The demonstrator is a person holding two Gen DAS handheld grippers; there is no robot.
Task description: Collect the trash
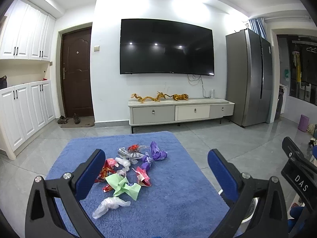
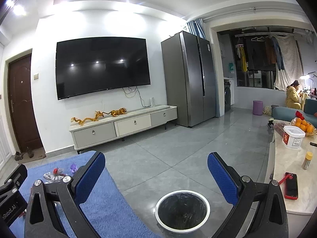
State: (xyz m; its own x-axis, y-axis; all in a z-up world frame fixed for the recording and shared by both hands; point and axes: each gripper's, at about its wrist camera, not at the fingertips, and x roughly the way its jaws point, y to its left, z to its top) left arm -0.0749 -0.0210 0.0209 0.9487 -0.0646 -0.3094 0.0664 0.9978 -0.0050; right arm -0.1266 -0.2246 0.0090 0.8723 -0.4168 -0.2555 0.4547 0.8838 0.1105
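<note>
Both tools are spread wide and hold nothing. The left tool (image 1: pixel 156 166) hovers over crumpled wrappers (image 1: pixel 128 168) scattered on a blue rug (image 1: pixel 178 188), while the right tool (image 2: pixel 156 168) hangs above a round bin (image 2: pixel 182 211) on the floor beside the rug.

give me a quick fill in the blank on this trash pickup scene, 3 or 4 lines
1. The crumpled wrappers lie on a ____ rug.
2. The round bin stands on the grey ____ floor, beside the rug.
3. The left gripper and the right gripper both have their jaws ____.
4. The bin is lined with a ____ bag.

Missing words: blue; tiled; open; black
</note>
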